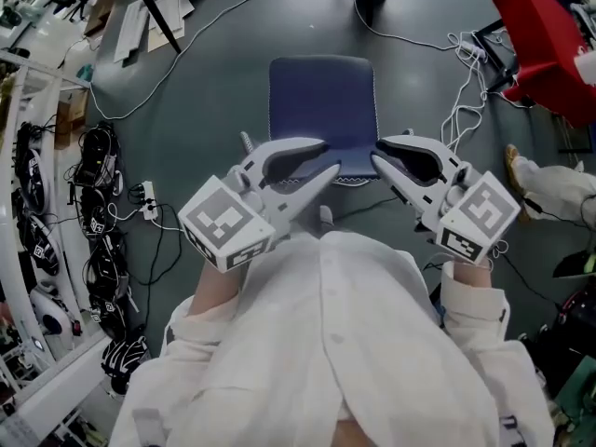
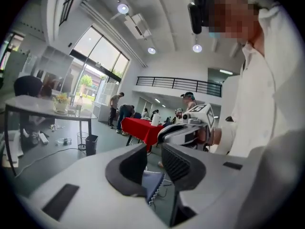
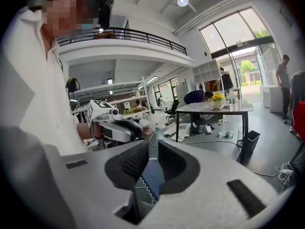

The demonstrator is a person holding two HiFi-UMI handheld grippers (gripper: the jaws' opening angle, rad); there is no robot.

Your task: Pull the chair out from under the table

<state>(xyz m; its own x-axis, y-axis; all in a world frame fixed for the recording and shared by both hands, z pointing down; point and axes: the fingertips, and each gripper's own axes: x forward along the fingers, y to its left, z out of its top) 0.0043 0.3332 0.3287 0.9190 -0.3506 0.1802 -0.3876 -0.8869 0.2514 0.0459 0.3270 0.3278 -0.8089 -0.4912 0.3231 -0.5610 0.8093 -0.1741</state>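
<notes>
Grey floor [image 1: 214,128], white cables [image 1: 466,91], red table [image 1: 540,35]

White cables [image 1: 463,91] lie tangled beside a red-covered table [image 1: 535,26].

white buttoned shirt [image 1: 326,343], cuffed sleeves [image 1: 470,298]

Looking down, I've got a dark grey floor [image 1: 214,82] with the blue chair [image 1: 322,110] standing right in the middle of it. White cables [image 1: 466,91] are tangled off to its right, and a power strip [image 1: 146,203] lies over on the left. Some flat white sheets [image 1: 140,21] lie top left, and a black bin [image 2: 91,144] stands beside a table leg.
</notes>
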